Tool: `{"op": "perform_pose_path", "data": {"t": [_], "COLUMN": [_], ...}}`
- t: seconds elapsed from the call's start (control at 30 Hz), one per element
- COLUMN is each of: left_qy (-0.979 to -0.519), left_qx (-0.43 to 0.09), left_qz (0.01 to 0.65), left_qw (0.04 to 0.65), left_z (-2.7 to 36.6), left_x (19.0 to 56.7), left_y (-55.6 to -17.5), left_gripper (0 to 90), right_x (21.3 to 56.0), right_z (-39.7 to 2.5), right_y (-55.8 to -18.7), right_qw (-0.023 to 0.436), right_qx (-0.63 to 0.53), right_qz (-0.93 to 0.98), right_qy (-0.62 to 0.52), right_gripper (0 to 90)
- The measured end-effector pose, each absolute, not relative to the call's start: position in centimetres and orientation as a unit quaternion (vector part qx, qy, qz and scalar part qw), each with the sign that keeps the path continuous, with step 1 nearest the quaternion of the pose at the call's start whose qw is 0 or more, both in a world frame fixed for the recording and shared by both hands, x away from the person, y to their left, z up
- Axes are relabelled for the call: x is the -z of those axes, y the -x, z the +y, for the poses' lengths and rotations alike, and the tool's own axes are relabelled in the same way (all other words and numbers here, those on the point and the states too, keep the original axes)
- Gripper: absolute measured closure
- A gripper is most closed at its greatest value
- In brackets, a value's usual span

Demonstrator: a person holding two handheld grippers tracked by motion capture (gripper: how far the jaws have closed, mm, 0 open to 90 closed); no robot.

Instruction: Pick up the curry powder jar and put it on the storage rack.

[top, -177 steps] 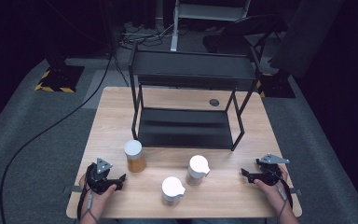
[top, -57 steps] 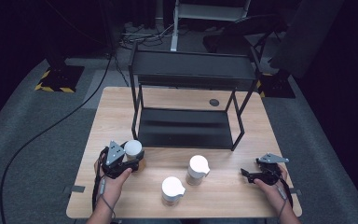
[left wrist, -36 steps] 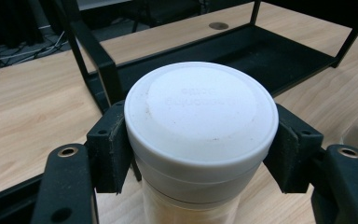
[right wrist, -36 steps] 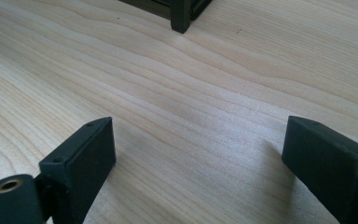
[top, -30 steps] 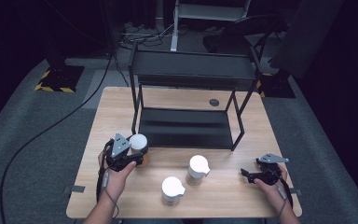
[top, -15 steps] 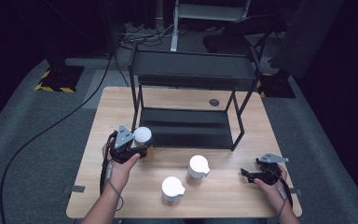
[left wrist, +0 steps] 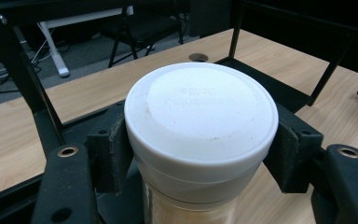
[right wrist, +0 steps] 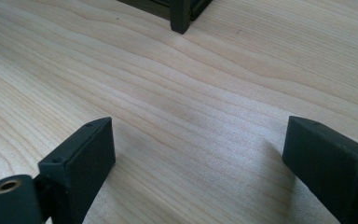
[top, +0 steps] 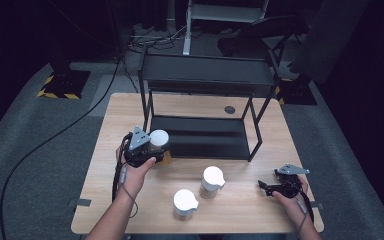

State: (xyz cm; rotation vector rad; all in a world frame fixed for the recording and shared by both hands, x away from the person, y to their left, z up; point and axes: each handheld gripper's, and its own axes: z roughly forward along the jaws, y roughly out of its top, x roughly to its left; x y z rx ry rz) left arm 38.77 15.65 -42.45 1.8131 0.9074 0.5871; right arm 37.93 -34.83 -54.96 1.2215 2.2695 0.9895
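Note:
A jar with a white lid (top: 159,139) (left wrist: 200,121) and amber contents is held off the table by my left gripper (top: 147,150) (left wrist: 200,154), whose jaws are shut on it just below the lid. It hangs at the front left corner of the black two-tier rack (top: 205,80), beside the lower shelf (top: 200,137). Two more white-lidded jars (top: 212,181) (top: 185,203) stand on the wooden table (top: 130,110) near its front edge. My right gripper (top: 269,189) (right wrist: 193,154) rests low at the table's front right, jaws wide apart over bare wood.
The rack's front right leg (top: 256,135) (right wrist: 179,16) stands ahead of the right gripper. A round cable hole (top: 229,109) (left wrist: 198,57) lies behind the rack. Chairs and cables sit on the dark floor beyond the table.
The left gripper closed on the amber jar at the table's front left, lifted it, and carried it forward and right to the rack's lower shelf. The right gripper stayed put.

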Motion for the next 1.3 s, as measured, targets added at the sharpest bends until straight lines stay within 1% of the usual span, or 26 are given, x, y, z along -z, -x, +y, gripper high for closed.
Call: {"op": "perform_pose_path", "data": {"t": [0.3, 0.67, 1.3], "left_qy": [-0.745, -0.748, -0.752], "left_qx": [-0.248, -0.250, -0.243], "left_qz": [0.368, 0.362, 0.375], "left_qw": [0.498, 0.496, 0.485], "left_z": [14.9, 13.8, 11.9], "left_x": [40.9, 40.1, 41.8], "left_y": [-40.1, -42.2, -45.6], "left_gripper": [33.1, 33.1, 33.0], "right_x": [55.0, 55.0, 55.0], "right_z": [-34.8, -34.8, -34.8], "right_y": [-38.0, -38.1, -38.1], "right_qw": [0.189, 0.187, 0.188], "right_qx": [-0.352, -0.352, -0.352], "right_qz": [0.808, 0.809, 0.808], "right_qy": [-0.433, -0.433, -0.433], "right_gripper": [9.1, 8.3, 8.3]}}
